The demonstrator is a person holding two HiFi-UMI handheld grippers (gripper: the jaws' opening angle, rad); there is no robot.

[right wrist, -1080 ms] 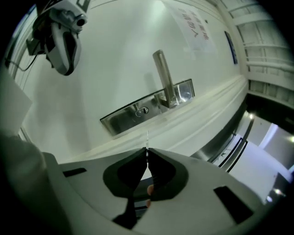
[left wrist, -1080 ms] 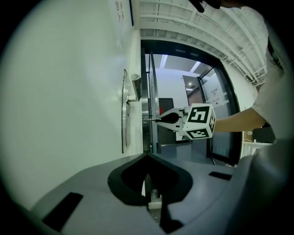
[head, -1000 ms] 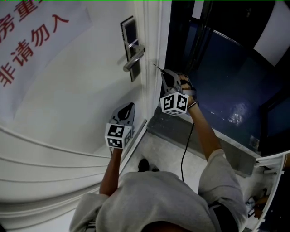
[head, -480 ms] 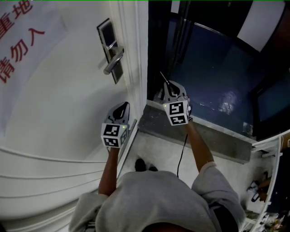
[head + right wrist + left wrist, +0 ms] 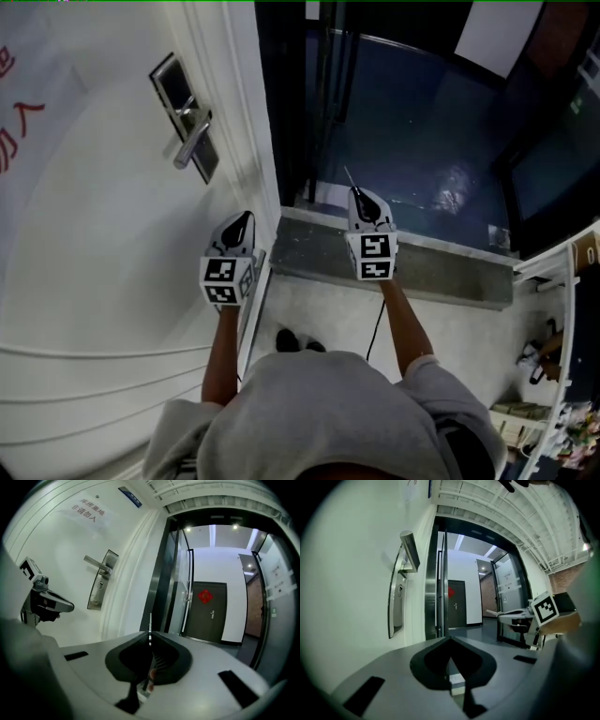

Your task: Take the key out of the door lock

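The white door's lock plate (image 5: 186, 117) with its silver lever handle (image 5: 192, 144) is at upper left; no key shows in it. My right gripper (image 5: 357, 192) hangs over the doorway threshold, well right of the door edge, shut on a thin metal key (image 5: 349, 175) that sticks out past its tips. In the right gripper view the key (image 5: 150, 623) stands up between the closed jaws, with the lock plate (image 5: 100, 587) off to the left. My left gripper (image 5: 243, 217) is shut and empty beside the door's edge, below the lock plate (image 5: 397, 606).
The door stands open onto a dark blue floor (image 5: 412, 141) beyond a grey stone threshold (image 5: 422, 267). A cable (image 5: 376, 323) trails from the right gripper. Red characters (image 5: 14, 122) mark the door. A shelf edge (image 5: 562, 356) is at far right. A dark door (image 5: 206, 606) faces across the hall.
The right gripper has drawn back from the door edge toward the threshold with the key in it. The lock has slid left in view. The left gripper stays shut near the door.
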